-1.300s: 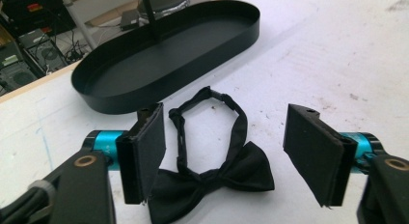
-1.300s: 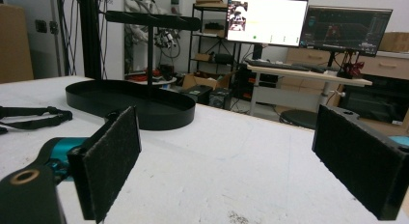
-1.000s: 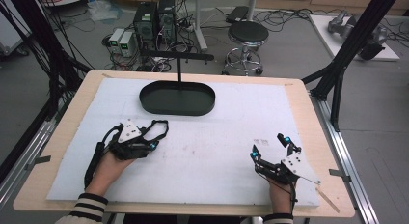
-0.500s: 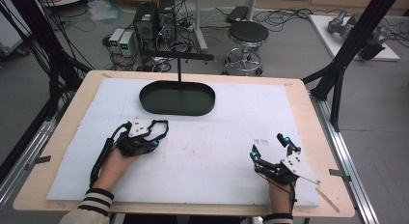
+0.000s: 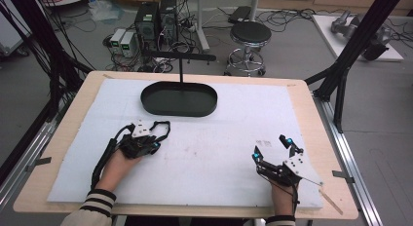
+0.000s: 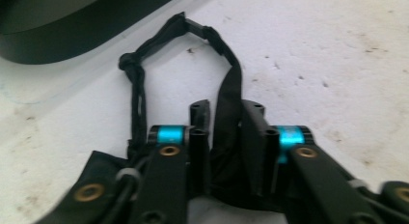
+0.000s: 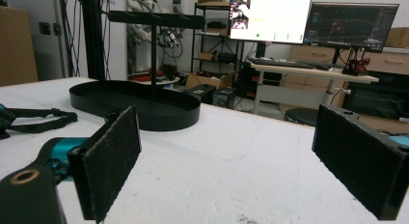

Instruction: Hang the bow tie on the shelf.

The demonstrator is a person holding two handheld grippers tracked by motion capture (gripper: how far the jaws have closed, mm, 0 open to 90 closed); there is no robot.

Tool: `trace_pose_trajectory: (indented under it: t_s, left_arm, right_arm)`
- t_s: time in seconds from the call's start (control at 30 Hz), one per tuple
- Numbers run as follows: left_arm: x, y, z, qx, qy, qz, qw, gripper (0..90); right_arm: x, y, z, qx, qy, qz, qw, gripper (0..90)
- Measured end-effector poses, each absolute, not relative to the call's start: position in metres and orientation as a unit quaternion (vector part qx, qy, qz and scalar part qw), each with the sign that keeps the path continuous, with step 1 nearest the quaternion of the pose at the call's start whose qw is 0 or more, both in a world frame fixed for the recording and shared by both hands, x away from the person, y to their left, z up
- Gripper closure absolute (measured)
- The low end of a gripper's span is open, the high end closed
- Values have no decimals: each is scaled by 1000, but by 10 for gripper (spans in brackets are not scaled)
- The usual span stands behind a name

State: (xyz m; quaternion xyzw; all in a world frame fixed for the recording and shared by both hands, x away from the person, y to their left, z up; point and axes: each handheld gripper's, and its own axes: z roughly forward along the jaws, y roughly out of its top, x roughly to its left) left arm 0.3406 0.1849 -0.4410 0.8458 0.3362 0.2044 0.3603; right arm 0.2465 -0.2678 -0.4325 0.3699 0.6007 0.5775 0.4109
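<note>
my left tongs (image 5: 155, 147) are clamped on a black strap (image 6: 226, 89) lying on the white tabletop (image 5: 214, 138), just before the black tray (image 5: 178, 99). my right tongs (image 5: 273, 148) rest wide apart, holding nothing.

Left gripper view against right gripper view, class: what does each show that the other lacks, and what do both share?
Left gripper view alone: its jaws closed on a black strap whose loop lies on the white mat. Right gripper view alone: two jaws wide apart with nothing between them, the stand's upright post and crossbar, and lit monitors behind. Shared: the black oval tray, the mat, the strap.
</note>
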Motion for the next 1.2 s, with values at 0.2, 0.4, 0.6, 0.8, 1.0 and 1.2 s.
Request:
trace_pose_trajectory:
  t_s: [0.2,0.4,0.6,0.8,1.0,1.2]
  left_arm:
    - [341,188,-439,839,353,194,366,880]
    - [339,195,-429,812,359,202,414,888]
    - [333,202,-416,776,355,242,462,888]
    - [325,207,-399,734,344,288,510,889]
    - [319,211,-387,692,333,328,551,889]
    - [319,216,-375,646,329,348,595,889]
  right_arm:
    - [247,-268,-433,370,601,577,411,90]
    - [247,-268,-433,373,600,578,408,90]
    - [247,-268,-433,375,601,578,406,90]
    - [247,-267,-434,372,603,577,406,90]
    - [247,-267,-434,373,603,578,404,90]
    - [246,-268,-434,368,600,581,408,90]
